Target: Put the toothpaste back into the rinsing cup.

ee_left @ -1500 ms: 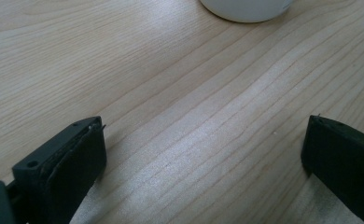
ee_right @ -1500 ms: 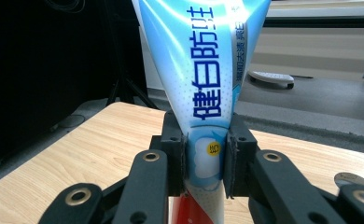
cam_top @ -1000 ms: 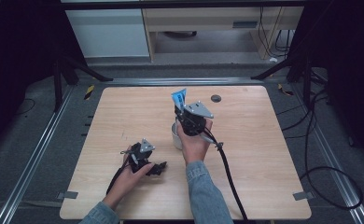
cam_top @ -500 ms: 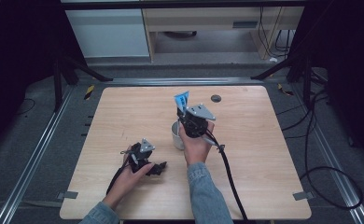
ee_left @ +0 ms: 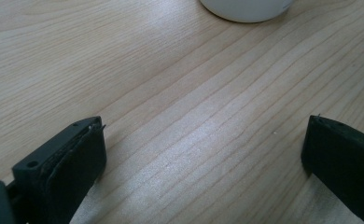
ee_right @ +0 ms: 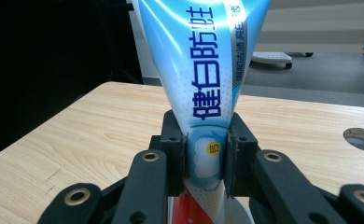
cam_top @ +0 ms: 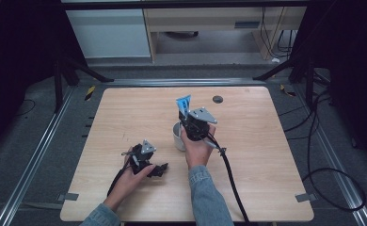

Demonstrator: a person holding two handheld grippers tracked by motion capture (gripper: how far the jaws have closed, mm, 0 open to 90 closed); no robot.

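A blue and white toothpaste tube [cam_top: 183, 103] [ee_right: 203, 60] stands upright, its flat crimped end up, with my right gripper [cam_top: 187, 116] [ee_right: 207, 142] shut on its lower part. It hangs just above a white cup [cam_top: 178, 137] at the table's middle; the cup's rim [ee_right: 240, 213] shows below the jaws. My left gripper [cam_top: 160, 169] [ee_left: 203, 154] lies on the table near the front left, open, with bare wood between its jaws. The cup's base [ee_left: 248, 8] shows beyond it.
The light wooden table [cam_top: 266, 155] has a round cable hole [cam_top: 217, 99] [ee_right: 363, 138] at the back right of the cup. A black cable [cam_top: 231, 179] trails from the right gripper to the front edge. Cabinets and stand legs lie beyond the table.
The right gripper and the tube have shifted slightly down and toward the cup. The left gripper has kept still.
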